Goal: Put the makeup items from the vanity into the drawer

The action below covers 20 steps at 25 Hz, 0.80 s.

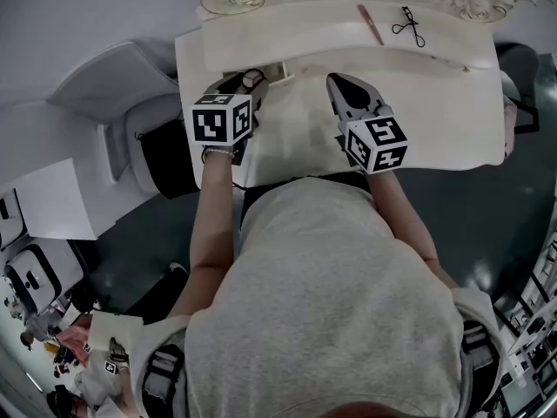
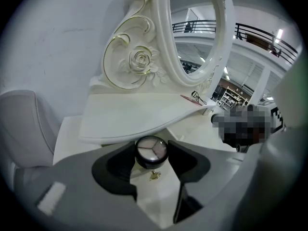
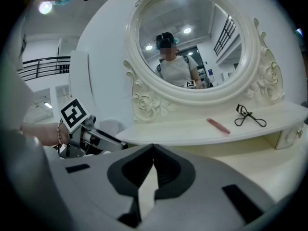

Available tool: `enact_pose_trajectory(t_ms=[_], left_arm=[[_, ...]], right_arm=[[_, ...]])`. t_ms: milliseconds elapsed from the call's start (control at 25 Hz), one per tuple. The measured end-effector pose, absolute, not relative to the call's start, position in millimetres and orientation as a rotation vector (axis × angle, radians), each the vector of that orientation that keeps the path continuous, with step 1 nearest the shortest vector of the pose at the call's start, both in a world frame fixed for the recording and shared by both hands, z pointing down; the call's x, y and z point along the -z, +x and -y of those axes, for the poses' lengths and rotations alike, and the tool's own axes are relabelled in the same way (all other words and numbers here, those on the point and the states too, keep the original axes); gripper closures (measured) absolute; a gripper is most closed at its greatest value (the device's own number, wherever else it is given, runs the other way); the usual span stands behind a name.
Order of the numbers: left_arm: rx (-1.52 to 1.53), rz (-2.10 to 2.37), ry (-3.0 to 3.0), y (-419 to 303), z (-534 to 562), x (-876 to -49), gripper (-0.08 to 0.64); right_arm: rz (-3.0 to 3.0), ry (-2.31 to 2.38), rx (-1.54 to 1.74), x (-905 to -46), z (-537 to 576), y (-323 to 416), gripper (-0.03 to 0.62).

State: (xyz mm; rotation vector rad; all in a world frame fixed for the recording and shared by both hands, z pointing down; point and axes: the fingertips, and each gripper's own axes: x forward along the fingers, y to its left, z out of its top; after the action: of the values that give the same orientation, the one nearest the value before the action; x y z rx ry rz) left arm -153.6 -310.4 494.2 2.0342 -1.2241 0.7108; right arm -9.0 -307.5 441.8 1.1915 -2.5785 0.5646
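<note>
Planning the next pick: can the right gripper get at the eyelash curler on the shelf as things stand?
Probably yes. The right gripper is empty, jaws together, and the eyelash curler lies uncovered on the shelf ahead, the pink stick beside it but apart. The jaws must open first.

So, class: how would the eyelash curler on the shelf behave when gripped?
The eyelash curler looks thin and wiry, so probably light and stiff. Lying flat on the smooth shelf, it may skid; its looped handles might swing.
</note>
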Motion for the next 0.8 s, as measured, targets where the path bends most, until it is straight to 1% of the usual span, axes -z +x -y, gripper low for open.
enact_pose_trajectory(t_ms=[280,520,800], left_arm=[[-0.658,1.223,1.942,-161,315,-498,0.341],[-0.741,1.330,1.900,-166,318,-505,0.342],[-0.753,1.462,1.841,-171,324,-512,0.342]], right_arm=[[2.575,1.187,-0.566,-443,307,-9,0.584],[2.573,1.188,-0.571,-444,308,-8,0.584],[2.582,1.170,-0.570,-444,308,-13,0.584]])
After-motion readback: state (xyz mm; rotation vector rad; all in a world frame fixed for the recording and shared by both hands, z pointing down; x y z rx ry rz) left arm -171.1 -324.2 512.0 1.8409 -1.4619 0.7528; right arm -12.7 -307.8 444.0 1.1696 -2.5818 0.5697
